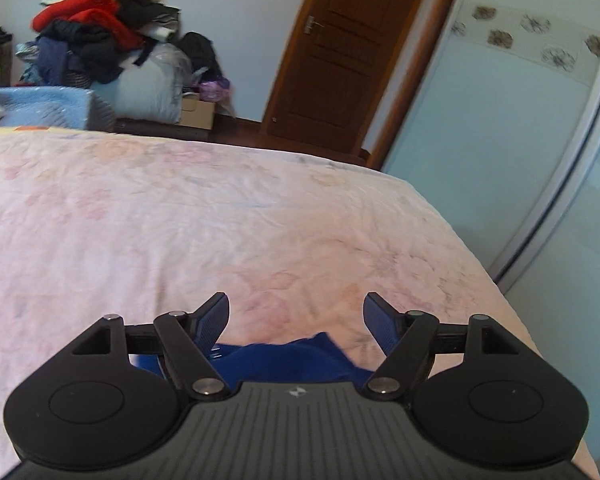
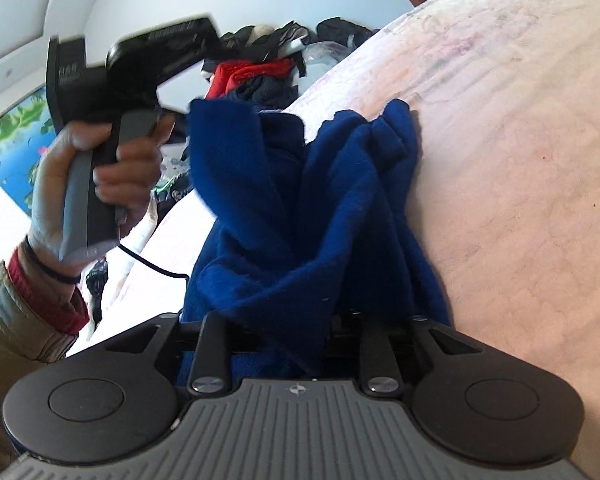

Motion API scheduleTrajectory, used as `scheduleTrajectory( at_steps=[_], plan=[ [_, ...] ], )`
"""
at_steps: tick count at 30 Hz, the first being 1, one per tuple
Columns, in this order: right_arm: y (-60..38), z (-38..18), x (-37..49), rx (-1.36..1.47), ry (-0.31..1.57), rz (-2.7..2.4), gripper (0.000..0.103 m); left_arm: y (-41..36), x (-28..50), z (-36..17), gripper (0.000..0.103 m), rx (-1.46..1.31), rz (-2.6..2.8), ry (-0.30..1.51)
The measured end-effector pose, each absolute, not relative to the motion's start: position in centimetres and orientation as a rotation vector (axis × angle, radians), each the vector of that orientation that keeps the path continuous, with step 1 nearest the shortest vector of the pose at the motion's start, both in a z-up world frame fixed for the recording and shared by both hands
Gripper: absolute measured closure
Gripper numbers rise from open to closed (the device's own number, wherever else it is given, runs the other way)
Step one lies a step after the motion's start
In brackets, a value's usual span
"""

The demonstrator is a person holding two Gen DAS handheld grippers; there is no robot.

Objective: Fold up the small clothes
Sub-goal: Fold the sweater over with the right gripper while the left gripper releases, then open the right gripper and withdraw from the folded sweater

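Right wrist view: right gripper (image 2: 332,320) looks clamped on a bunch of the blue garment (image 2: 340,208), though the fingertips are buried in the cloth, so that is a judgement from how the links sit drawn in. The garment hangs as a twisted wad, its far part draped on the bed (image 2: 520,160) near the bed's right edge. Left gripper (image 1: 296,312) has its fingers (image 1: 214,320) wide apart and holds nothing; a fold of blue shows just under it in the left wrist view. In the right wrist view the left hand (image 2: 100,176) holds that tool up beside the garment's upper corner. Risks as I see them: the cloth is twisted, so a second grab now could catch two layers or the wrong edge, and the spread would come out skewed. A bunched pinch can also slip if the right side pulls hard. The garment sits close to the bed's right edge, so a dropped corner could slide off. The clothes pile (image 1: 100,32) beyond the far-left corner is well apart, no snag there.
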State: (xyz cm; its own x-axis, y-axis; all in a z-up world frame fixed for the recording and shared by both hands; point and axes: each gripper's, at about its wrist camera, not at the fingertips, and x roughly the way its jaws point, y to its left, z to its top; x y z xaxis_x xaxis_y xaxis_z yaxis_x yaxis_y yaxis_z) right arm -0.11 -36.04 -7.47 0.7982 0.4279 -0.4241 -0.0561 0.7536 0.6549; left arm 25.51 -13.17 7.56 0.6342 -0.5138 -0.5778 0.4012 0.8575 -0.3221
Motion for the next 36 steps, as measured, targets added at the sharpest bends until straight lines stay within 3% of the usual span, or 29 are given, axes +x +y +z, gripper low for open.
scheduleTrajectory(
  at_steps=[2,7,9,17,19,23,28,32,36],
  plan=[
    [-36.0,-7.2,-0.2,0.649,0.612,0.29,0.064,-11.2,25.4,7.1,0.029,-0.171,-0.471,0.73],
    [-37.3,-5.5,-2.5,0.576,0.599,0.253,0.045,-8.3,22.6,5.9,0.029,-0.067,-0.392,0.751],
    [-38.4,-4.4,-3.2,0.54,0.565,0.178,0.041,-8.3,20.5,5.1,0.029,-0.016,-0.393,0.741],
    [-40.2,-1.9,3.4,0.505,0.475,0.105,0.039,-10.8,12.3,1.7,0.028,0.142,-0.478,0.745],
    [-39.1,-2.2,6.3,0.431,0.517,0.12,0.027,-11.4,10.9,1.0,0.018,0.207,-0.47,0.72],
    [-37.4,-4.2,9.3,0.201,0.618,-0.062,0.025,-11.7,9.1,0.3,0.018,0.283,-0.452,0.668],
    [-38.6,-2.4,4.4,0.35,0.489,-0.066,0.023,-11.3,8.7,0.0,0.018,0.221,-0.435,0.68],
    [-36.6,-2.2,2.0,0.308,0.512,0.108,0.025,-10.8,8.1,-1.1,0.016,0.165,-0.404,0.658],
    [-35.1,-4.2,2.4,0.191,0.624,-0.029,0.021,-10.4,7.4,-1.9,0.011,0.134,-0.375,0.631]
  ],
)
